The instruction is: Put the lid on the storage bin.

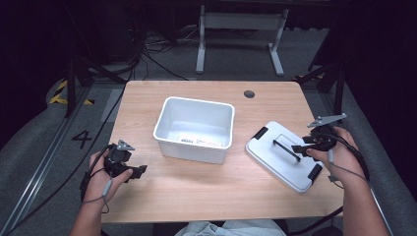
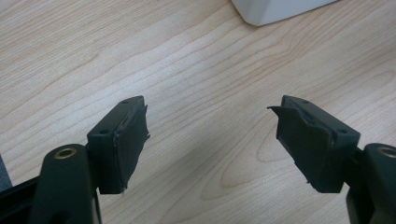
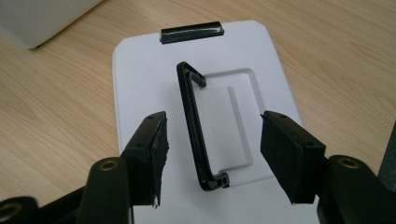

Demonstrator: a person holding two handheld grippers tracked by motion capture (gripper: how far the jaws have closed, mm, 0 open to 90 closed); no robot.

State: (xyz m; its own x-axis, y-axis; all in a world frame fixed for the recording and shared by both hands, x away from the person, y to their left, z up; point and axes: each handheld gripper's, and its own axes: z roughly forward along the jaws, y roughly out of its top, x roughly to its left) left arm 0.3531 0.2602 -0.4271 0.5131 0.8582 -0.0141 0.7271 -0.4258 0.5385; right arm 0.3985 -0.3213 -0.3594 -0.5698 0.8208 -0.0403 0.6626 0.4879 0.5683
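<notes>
I'm hovering my right gripper (image 3: 212, 140) over the lid (image 1: 282, 155), jaws spread wide either side of its handle (image 3: 196, 128), probably lining up a grab. My left gripper (image 2: 210, 135) is idling wide apart beside the bin (image 1: 169, 110).

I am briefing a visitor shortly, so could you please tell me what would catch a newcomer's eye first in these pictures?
The open white bin at the middle of the wooden table stands out first, with its white lid lying flat to the right. The right tongs hover open over the lid's raised black handle, while the left tongs are open above bare wood near the table's left front.
</notes>
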